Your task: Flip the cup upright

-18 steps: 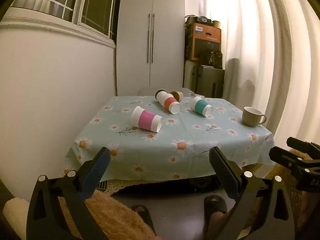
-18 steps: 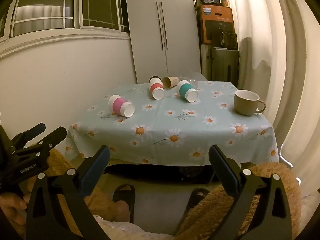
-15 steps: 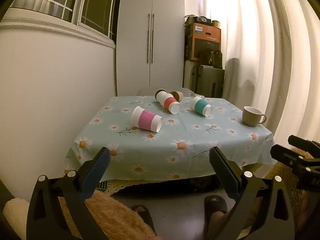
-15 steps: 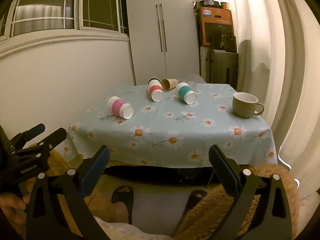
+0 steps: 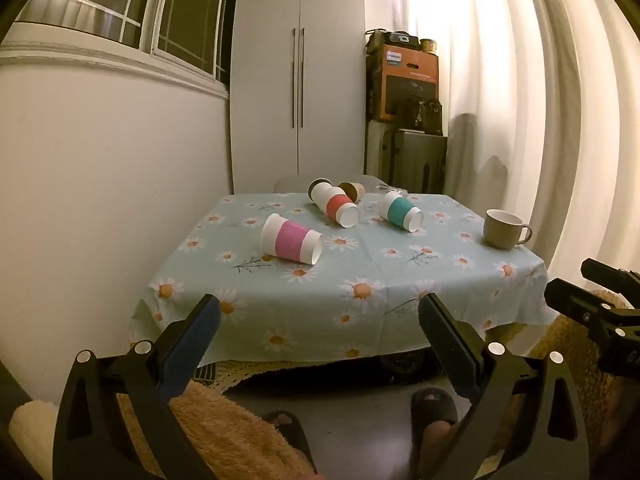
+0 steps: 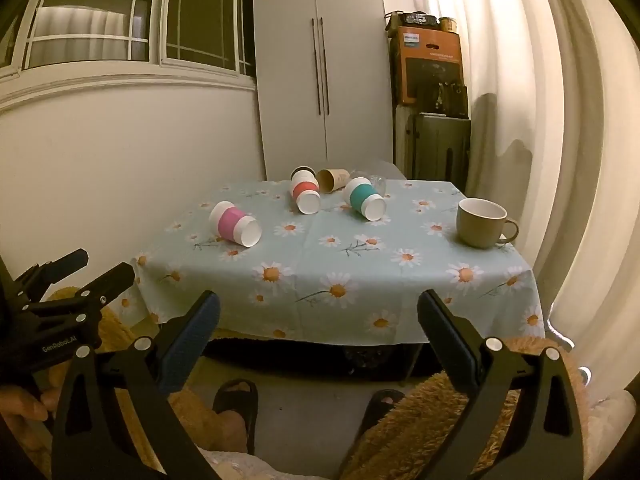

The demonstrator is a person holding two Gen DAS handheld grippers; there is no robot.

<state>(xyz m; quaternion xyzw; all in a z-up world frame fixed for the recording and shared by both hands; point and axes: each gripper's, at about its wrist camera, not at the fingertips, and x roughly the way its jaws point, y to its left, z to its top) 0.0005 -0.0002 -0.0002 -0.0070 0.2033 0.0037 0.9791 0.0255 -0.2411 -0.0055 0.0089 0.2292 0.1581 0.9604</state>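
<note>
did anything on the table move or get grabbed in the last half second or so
No. Both views shift only slightly, so the grippers drifted a little; the left gripper and right gripper remain open, short of the table. The pink cup, red cup, teal cup and brown cup still lie tipped; the mug stays upright.

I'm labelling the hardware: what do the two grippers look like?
Both are matte black frames with silver screws. Each finger ends in a dark blue textured pad. The left gripper carries white "GenRobot.AI" lettering on its side, seen from the right wrist. The right gripper looks the same. No cables show.
</note>
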